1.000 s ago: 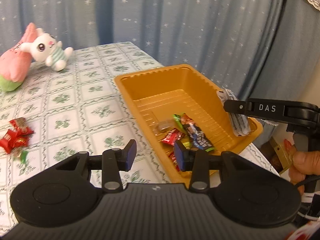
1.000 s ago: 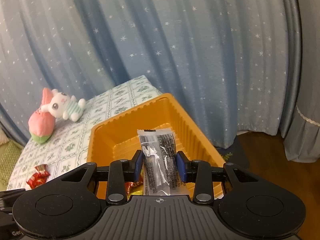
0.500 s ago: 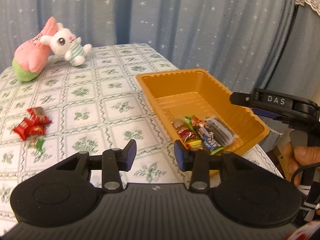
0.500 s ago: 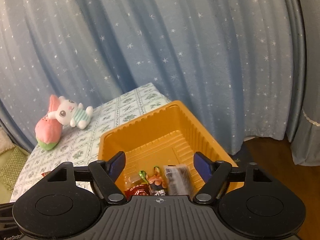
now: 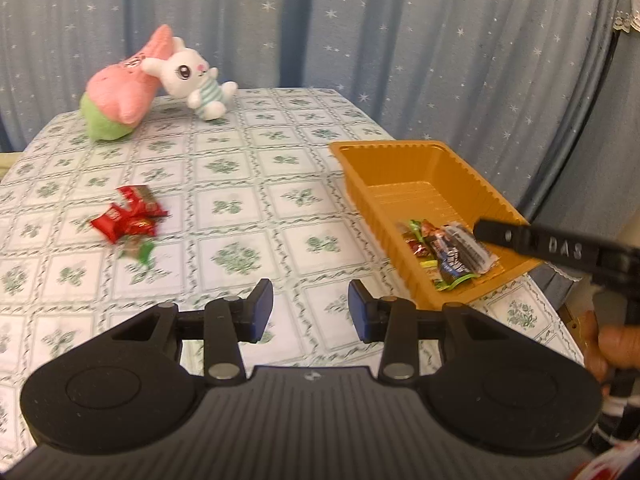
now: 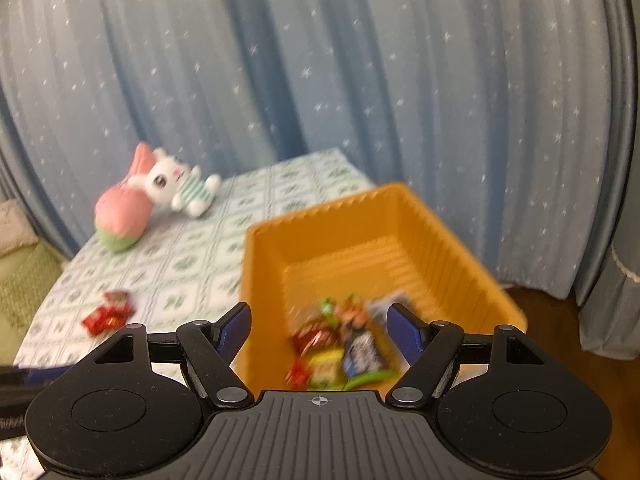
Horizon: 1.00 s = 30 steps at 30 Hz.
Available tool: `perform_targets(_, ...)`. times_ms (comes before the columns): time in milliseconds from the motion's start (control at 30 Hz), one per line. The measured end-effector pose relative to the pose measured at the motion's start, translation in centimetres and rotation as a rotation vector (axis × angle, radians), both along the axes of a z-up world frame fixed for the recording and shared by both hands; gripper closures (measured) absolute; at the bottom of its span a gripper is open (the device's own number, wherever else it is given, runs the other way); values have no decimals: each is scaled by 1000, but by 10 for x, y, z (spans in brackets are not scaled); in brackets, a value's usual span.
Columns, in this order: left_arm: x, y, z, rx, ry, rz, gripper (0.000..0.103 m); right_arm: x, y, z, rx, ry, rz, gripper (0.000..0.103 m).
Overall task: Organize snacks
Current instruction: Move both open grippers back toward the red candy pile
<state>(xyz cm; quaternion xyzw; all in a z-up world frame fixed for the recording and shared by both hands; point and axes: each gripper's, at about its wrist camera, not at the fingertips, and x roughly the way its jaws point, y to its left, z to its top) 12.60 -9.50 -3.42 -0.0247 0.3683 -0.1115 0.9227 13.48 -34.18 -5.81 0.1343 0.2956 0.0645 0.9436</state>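
Observation:
An orange plastic tray (image 5: 420,168) stands at the table's right edge; it also shows in the right wrist view (image 6: 360,224). Several wrapped snacks (image 5: 448,252) lie at its near end, among them a clear-and-black packet (image 5: 470,248). A small pile of red-wrapped snacks (image 5: 128,220) lies on the tablecloth to the left, also in the right wrist view (image 6: 108,314). My left gripper (image 5: 310,310) is open and empty above the cloth. My right gripper (image 6: 318,330) is open and empty over the tray's near end; it also shows in the left wrist view (image 5: 520,236).
A pink-and-green plush (image 5: 120,100) and a white bunny plush (image 5: 192,76) lie at the table's far side. A starred blue curtain (image 5: 360,32) hangs behind. The tray sits close to the table's right edge, with wooden floor (image 6: 560,320) beyond it.
My right gripper opened and let the clear-and-black packet fall into the tray, then drew back. My left gripper swung left, bringing the red snack pile towards the centre of its view.

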Motion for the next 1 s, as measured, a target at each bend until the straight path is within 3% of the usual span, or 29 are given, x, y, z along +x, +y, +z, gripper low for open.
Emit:
perform_targets(533,-54,62,6,14,-11,98,60,-52,66,-3,-15,71,111,28)
perform_targets(1000,-58,115,5,35,-23,213,57,-50,120,-6,-45,66,224,28)
